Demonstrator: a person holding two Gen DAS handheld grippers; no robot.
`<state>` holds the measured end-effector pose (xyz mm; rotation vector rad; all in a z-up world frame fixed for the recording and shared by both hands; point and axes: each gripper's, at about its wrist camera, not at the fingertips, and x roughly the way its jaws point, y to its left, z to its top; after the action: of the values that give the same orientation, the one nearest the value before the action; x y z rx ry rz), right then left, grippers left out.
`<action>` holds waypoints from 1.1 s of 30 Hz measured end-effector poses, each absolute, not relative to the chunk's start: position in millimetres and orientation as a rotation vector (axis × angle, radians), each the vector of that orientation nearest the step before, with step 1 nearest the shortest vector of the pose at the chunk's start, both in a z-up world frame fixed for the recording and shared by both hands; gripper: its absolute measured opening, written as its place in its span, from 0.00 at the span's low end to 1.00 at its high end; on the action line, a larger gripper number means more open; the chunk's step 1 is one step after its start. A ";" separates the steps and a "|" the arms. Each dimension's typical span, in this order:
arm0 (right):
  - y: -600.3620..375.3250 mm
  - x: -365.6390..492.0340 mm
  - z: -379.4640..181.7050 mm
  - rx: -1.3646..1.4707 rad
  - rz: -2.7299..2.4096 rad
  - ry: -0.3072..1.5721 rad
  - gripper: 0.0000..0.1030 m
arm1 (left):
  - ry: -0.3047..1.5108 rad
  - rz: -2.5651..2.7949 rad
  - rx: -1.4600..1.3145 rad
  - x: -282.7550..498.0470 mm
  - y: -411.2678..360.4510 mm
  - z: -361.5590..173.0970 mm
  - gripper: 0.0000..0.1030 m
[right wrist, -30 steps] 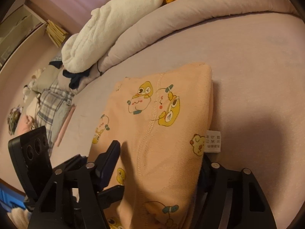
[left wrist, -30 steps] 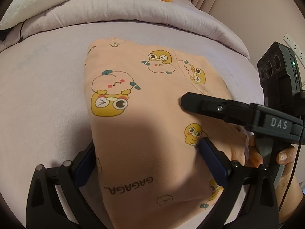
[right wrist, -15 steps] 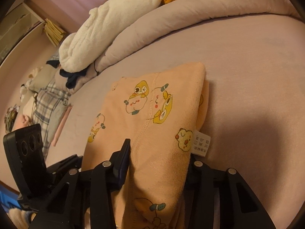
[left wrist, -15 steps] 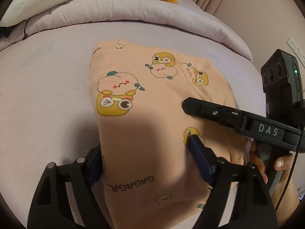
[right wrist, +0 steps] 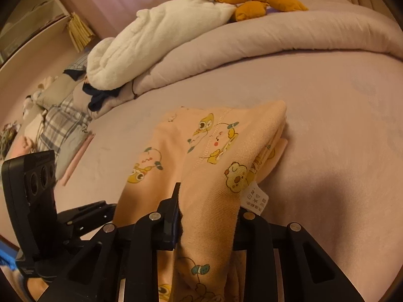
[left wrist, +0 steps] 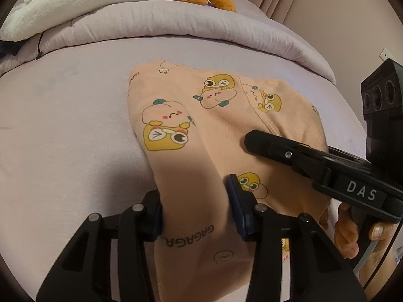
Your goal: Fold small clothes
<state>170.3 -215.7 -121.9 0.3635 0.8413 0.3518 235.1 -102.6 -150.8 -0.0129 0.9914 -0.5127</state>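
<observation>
Lilac bed [left wrist: 63, 130], peach printed garment [left wrist: 226, 130], rolled duvet [left wrist: 176, 22] behind

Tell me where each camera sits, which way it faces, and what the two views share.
Left wrist: sits on the left tool, looking down along its fingers at the peach garment on the bed; its jaws are closing on a bunched fold. The right tool and a hand show.
Right wrist: sits on the right tool, jaws closing on the garment's tagged edge; the left tool shows.
Shared: garment, bed, white blanket.

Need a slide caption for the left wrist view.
Left gripper closing on peach printed garment on the bed; right gripper alongside.
</observation>
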 end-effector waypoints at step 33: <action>-213.5 129.9 -97.1 0.408 0.383 0.785 0.27 | 0.935 -0.545 0.017 188.9 -104.7 -127.2 0.35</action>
<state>129.9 -213.5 -97.1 0.4078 0.7853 0.3830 188.9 -104.7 -127.2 0.0168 0.9350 -0.5451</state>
